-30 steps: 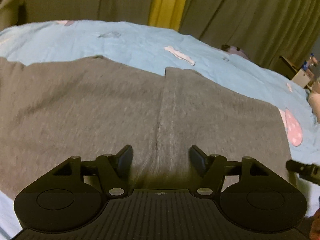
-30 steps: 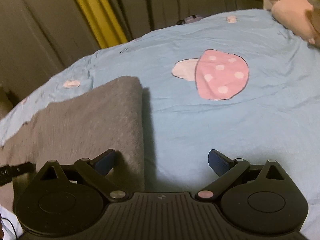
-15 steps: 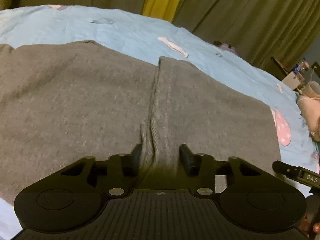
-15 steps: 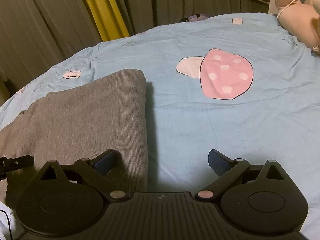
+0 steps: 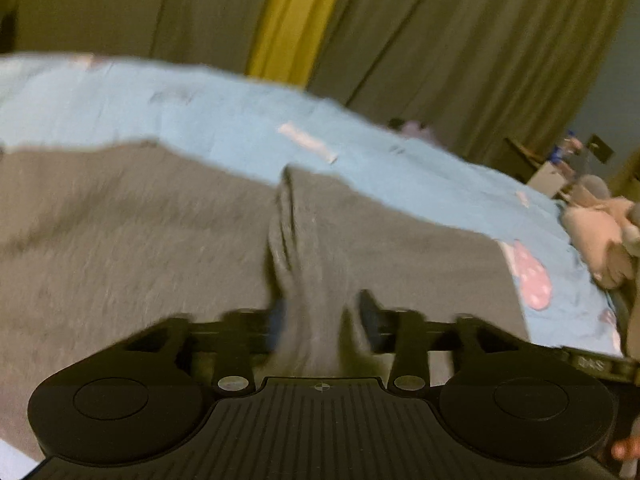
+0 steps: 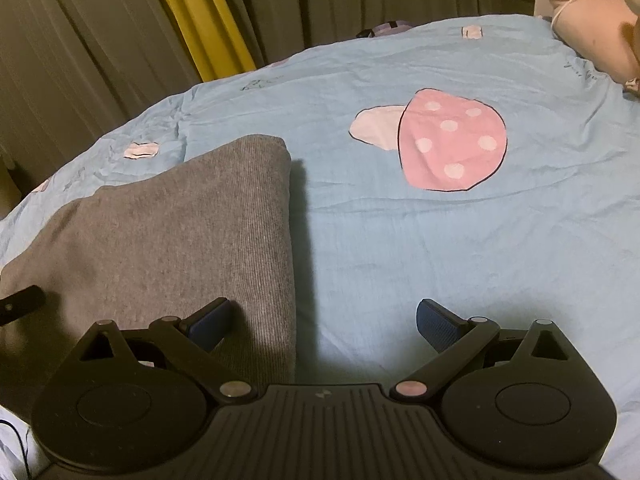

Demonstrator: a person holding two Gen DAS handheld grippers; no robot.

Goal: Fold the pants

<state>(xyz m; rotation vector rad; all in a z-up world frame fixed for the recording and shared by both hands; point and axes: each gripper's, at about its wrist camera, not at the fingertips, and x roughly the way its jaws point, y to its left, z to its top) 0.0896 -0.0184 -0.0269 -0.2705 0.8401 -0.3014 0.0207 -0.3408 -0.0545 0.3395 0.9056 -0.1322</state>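
Grey pants (image 5: pixel 140 240) lie spread flat on a light blue bedsheet (image 5: pixel 224 120). My left gripper (image 5: pixel 320 316) is shut on a bunched ridge of the pants' fabric at the near edge, and the ridge runs away from the fingers. The left view is blurred. In the right wrist view the pants' folded right end (image 6: pixel 192 232) lies at left. My right gripper (image 6: pixel 320 320) is open, its left finger (image 6: pixel 210 322) over the cloth edge and its right finger (image 6: pixel 436 324) over bare sheet.
The bedsheet (image 6: pixel 440 260) carries a pink mushroom print (image 6: pixel 448 144). A pink plush toy (image 6: pixel 596 28) lies at the far right of the bed. Dark olive curtains with a yellow strip (image 6: pixel 200 20) hang behind. The other gripper's tip (image 6: pixel 20 304) shows at the left edge.
My left gripper has closed from open onto the pants, pinching up a ridge of fabric, and is now moving, blurring its view. My right gripper stays open, nearly still.
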